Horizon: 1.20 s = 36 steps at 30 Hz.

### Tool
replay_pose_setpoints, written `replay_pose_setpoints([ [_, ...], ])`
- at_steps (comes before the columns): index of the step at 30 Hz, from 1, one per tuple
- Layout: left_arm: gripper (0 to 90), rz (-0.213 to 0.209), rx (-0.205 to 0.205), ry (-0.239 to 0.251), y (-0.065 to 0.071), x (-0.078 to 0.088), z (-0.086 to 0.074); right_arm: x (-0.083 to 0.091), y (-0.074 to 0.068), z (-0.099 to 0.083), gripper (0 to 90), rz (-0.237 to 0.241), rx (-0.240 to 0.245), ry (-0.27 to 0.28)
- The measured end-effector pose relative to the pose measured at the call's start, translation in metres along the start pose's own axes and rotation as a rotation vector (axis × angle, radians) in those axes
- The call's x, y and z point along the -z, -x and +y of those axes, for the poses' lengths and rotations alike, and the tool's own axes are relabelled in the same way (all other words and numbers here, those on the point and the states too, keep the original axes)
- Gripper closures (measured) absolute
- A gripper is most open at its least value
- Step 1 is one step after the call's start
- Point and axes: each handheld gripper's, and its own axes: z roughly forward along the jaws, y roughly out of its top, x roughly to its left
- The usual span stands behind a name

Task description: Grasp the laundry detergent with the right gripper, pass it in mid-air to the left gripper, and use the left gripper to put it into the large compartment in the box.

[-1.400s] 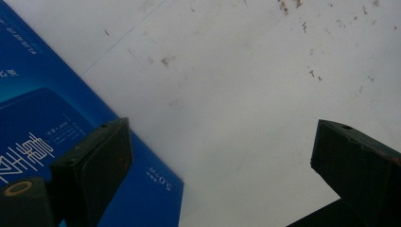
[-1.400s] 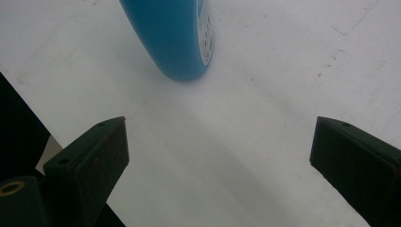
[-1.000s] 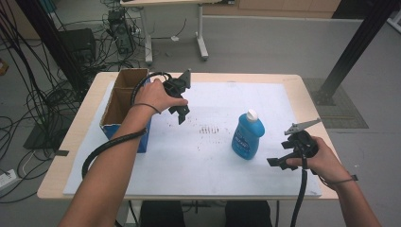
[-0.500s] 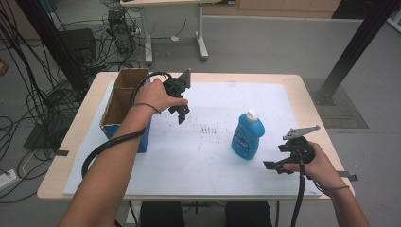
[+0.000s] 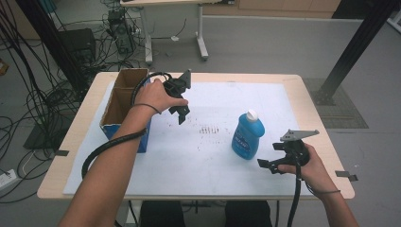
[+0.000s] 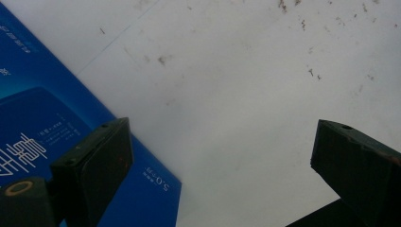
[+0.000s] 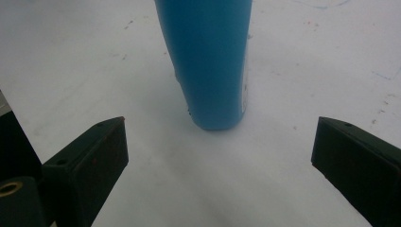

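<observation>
Bottle (image 5: 248,135) upright on white sheet (image 5: 213,146), right of surface centre.
Right gripper (image 5: 272,163) near it, low, jaws released and pointed at its base, not touching. Left gripper (image 5: 182,111) beside open cardboard box (image 5: 124,101), jaws released, nothing between.

The blue bottle (image 7: 208,61) is cut off at the right gripper view's top edge.

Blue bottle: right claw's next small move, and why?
Probably ease the right claw forward until the blue bottle sits between its jaws, then close. The jaws stand wide open with nothing between them, the bottle stands upright on the white sheet straight ahead, still apart from them.
</observation>
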Motion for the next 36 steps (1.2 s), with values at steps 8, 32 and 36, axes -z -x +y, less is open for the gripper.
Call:
replay_pose_setpoints([
  [8, 6.9, -0.001, -0.003, 0.003, 0.001, 0.001, 0.001, -0.007, -0.004, -0.012, 4.8, 0.009, -0.003, 0.039],
  [32, 7.1, -0.007, -0.004, 0.005, 0.0, 0.003, 0.001, -0.021, -0.01, -0.034, 3.0, -0.019, -0.022, 0.145],
  [36, 7.1, -0.012, -0.005, 0.006, 0.001, 0.002, 0.0, -0.023, -0.01, -0.039, 2.9, -0.028, -0.026, 0.166],
])
